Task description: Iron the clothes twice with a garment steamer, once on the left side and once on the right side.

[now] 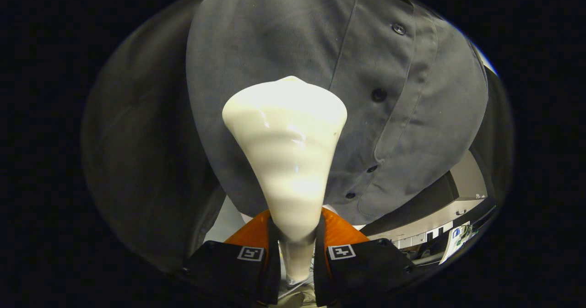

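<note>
Between the closed fingers (296,253), the garment steamer (286,161) apparently touches the grey shirt (284,38).

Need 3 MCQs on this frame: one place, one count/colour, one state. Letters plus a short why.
1. Where is the steamer head relative to the button placket?
A. beside it, on plain fabric
B. directly over the buttons
C. on the collar

2. How many buttons can be made out on the grey shirt?
A. one
B. four
C. eight

3. What is the gripper doing?
A. open, holding nothing
B. shut on the steamer's neck
C. pinching the shirt hem

Key: 1 A, the white head faces plain cloth with the placket off to one side. 2 B, four dark buttons run down the placket. 3 B, both fingers press the narrow neck between them.
</note>
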The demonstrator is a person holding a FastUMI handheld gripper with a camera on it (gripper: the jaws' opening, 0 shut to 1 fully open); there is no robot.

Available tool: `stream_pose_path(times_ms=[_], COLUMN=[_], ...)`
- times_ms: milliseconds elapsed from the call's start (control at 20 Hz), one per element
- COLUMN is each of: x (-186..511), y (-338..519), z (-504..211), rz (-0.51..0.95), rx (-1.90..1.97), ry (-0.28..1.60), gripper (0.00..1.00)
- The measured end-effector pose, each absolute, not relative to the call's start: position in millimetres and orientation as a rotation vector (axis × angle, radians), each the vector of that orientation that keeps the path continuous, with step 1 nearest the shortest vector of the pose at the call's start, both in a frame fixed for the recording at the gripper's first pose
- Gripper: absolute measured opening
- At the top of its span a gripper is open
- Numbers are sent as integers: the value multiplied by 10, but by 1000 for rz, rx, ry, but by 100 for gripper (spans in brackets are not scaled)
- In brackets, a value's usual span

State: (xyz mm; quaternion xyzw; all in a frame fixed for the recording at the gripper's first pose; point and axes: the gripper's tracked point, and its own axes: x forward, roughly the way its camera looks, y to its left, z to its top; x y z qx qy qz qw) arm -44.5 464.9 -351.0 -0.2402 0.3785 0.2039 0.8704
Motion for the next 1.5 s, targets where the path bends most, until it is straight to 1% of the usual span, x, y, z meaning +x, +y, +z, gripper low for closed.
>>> stream_pose_path(times_ms=[450, 950, 1150, 1500], x=[-525, -695, -716, -612], y=[4346, 4158, 3937, 3466], z=[-4203, -4604, -4530, -3897], rz=[425, 463, 480, 491], rx=[-522, -488, -436, -359], ry=[893, 981, 991, 946], gripper=[37, 37, 37, 37])
